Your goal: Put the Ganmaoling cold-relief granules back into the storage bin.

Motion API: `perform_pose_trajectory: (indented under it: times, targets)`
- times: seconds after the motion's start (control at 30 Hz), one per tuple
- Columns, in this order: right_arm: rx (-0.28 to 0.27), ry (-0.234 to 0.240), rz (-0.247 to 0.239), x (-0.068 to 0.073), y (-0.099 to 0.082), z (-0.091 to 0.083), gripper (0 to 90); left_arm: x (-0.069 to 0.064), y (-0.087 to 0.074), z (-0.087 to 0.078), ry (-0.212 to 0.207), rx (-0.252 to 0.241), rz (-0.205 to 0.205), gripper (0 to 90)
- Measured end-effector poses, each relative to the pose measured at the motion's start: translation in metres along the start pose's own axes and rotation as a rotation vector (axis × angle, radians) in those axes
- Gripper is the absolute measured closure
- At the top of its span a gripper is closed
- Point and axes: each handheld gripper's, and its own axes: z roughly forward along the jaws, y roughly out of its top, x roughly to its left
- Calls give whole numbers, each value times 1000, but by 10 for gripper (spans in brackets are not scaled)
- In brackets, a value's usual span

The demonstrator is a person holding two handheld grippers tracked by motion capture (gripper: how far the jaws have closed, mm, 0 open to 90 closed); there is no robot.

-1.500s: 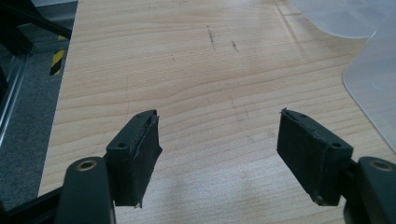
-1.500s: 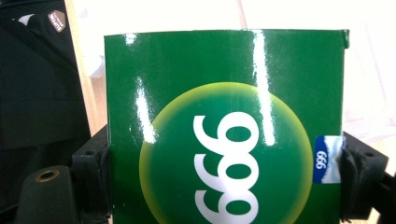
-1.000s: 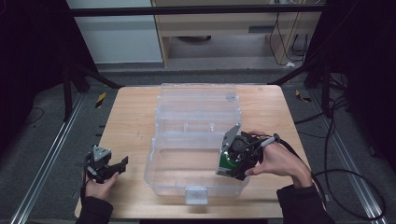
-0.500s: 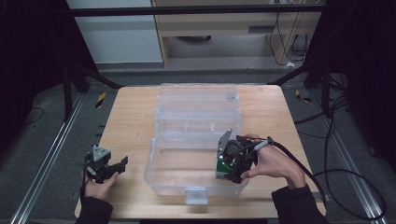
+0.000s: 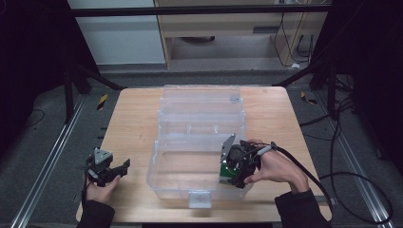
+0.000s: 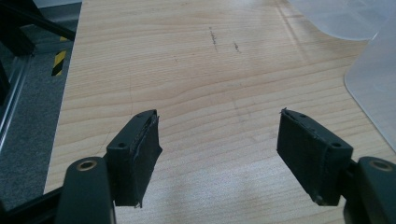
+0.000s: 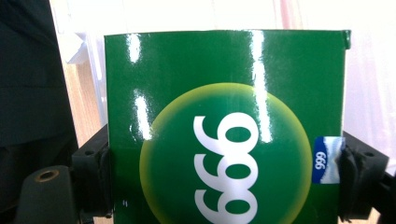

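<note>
- The right gripper (image 5: 227,167) has its jaws closed on the two side edges of a glossy green box (image 7: 224,126), which hangs over the front right part of the clear bin (image 5: 164,178) at the table's (image 5: 133,118) front edge. The box is slick and pinched only at its edges, so it may twist or slide out if the hand tilts.
- The box sits just inside the bin's right wall. A careless descent may knock a corner on the rim and shove the light bin toward the front edge.
- Letting go too high would probably make the box tip or bounce rather than land flat.
- The bin's lid (image 5: 199,97) lies open toward the far edge; a bump to the bin could swing it.
- The left gripper (image 5: 122,167) rests by the front left corner, jaws wide apart and holding nothing, so nothing steadies the bin.
- The right gripper's cable (image 5: 304,166) trails off the right edge and could snag.
</note>
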Motion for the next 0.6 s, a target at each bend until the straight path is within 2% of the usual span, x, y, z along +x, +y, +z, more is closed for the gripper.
perform_pose_trajectory:
  times: [0.23, 0.37, 0.43, 0.6]
  targets:
    - [21, -1, -16, 3, 0, 8, 155, 1, 0, 0, 0, -1, -1, 291]
    - [11, 18, 17, 1, -5, 14, 152, 0, 0, 0, -1, -1, 0, 292]
    - [35, 9, 1, 2, -6, 18, 145, 0, 0, 0, -1, 2, 0, 292]
    - [44, 11, 10, 0, -4, 22, 143, 0, 0, 0, -2, 0, 0, 292]
